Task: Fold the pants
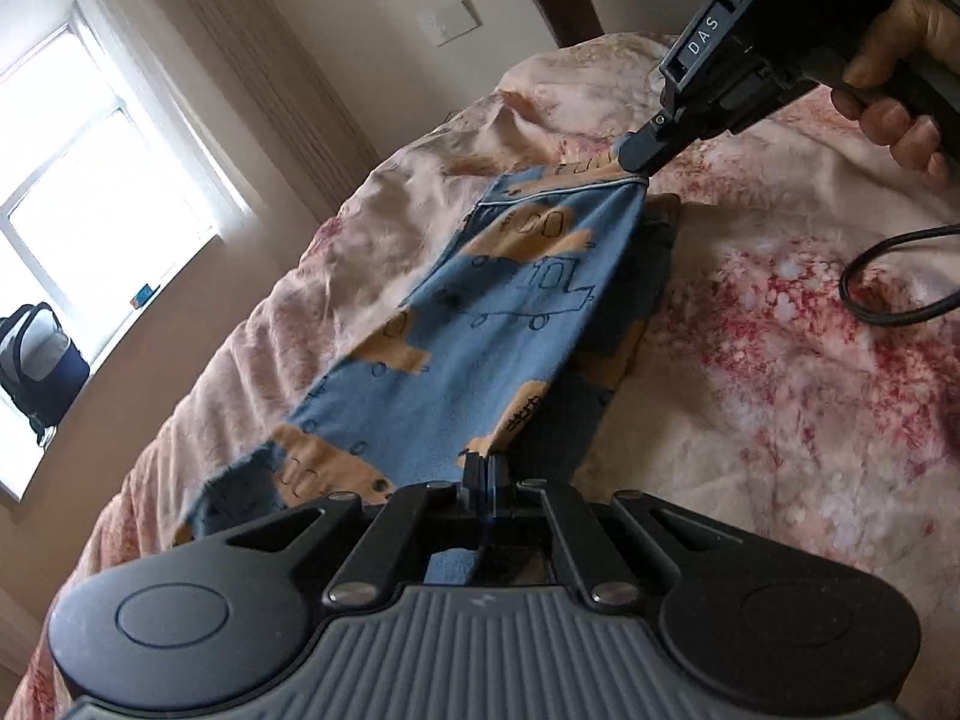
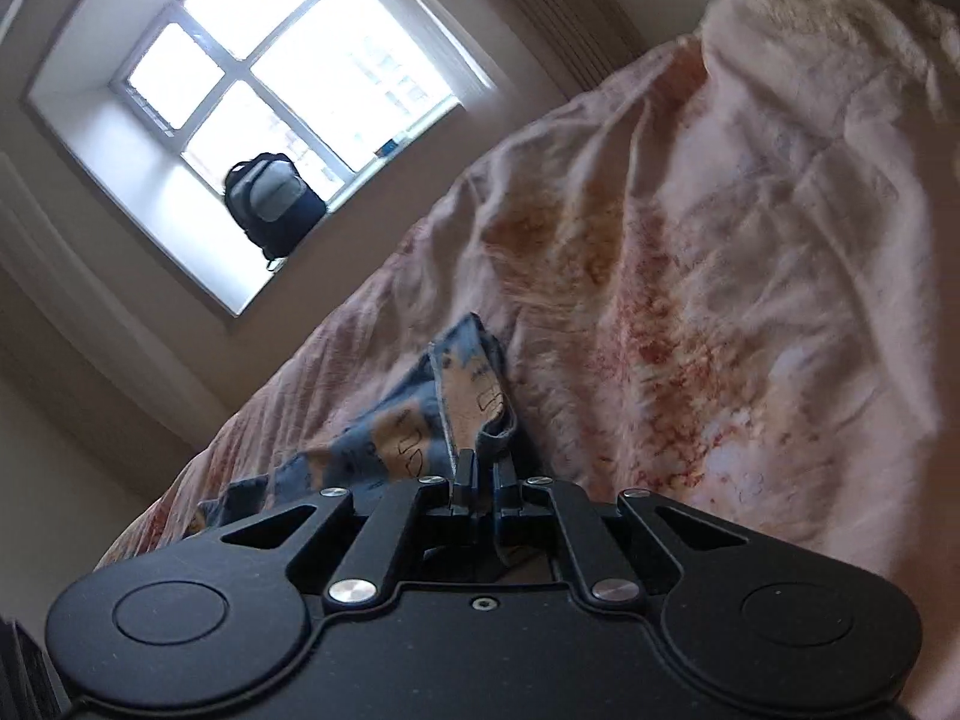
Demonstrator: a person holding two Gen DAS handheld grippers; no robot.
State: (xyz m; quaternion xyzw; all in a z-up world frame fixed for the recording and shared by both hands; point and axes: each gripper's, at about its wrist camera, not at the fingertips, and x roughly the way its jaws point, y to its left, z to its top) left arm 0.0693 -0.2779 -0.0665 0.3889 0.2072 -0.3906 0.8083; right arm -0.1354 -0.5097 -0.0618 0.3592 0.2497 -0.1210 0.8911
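We see the left gripper (image 1: 482,471) clamped tight on the near edge of the blue pants (image 1: 480,306) | our right gripper (image 1: 637,163) pinched closed on the far hem | pants stretched between the 2, lifted partly off the pink bedspread (image 1: 750,360) | backpack (image 2: 273,201) on the windowsill (image 2: 198,252)

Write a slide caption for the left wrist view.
Both claws, left and right, grip blue printed pants above a bed.
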